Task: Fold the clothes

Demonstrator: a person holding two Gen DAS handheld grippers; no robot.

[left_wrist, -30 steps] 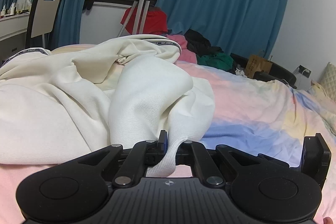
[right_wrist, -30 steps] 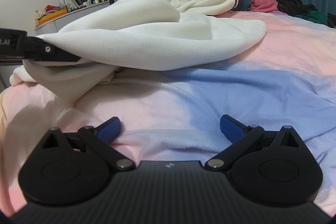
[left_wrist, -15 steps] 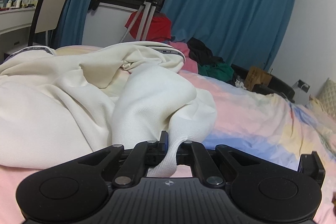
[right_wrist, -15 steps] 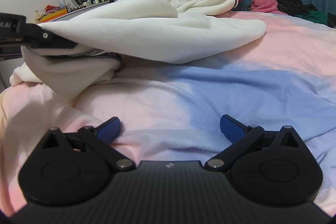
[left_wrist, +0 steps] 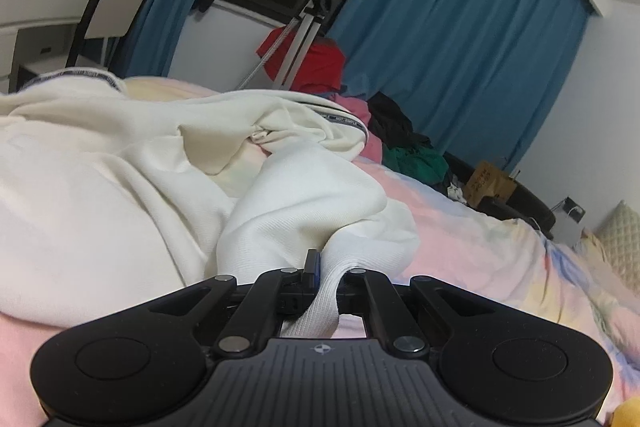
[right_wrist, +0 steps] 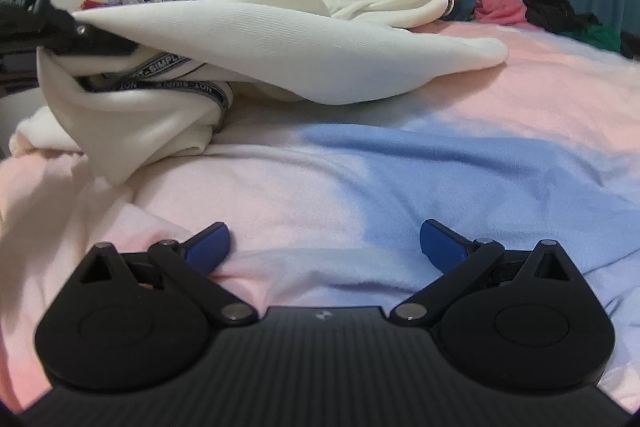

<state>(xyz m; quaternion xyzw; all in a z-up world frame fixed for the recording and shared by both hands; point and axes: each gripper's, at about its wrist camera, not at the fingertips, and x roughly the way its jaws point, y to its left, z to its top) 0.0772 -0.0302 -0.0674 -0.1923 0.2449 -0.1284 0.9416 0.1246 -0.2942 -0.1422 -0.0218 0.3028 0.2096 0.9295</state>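
My left gripper (left_wrist: 320,273) is clamped on the ribbed cuff of the white garment (left_wrist: 120,195), low in the centre of the left wrist frame; a strip of cuff hangs down behind the pinch. In the right wrist view that same gripper enters at the upper left, holding the fabric stretched clear of the bed. My right gripper (right_wrist: 324,243) sits at the bottom of its frame with the blue pads wide apart and nothing between them, only the pastel blanket (right_wrist: 400,163) below.

The garment fills the left half and middle of the left wrist frame, rumpled. One printed black trim band shows at its far edge, and another is tucked beneath the lifted flap in the right wrist view. Beyond it, upper centre, are a red cloth on a tripod (left_wrist: 304,23) and a heap of dark, pink and green clothes.

I judge the fold barely begun: one sleeve is gripped, and the body is bunched, not laid flat. Spreading, folding and squaring are all left.

My left gripper points slightly downward over the bed, rolled a little; the right tilts more steeply, low over the blanket.
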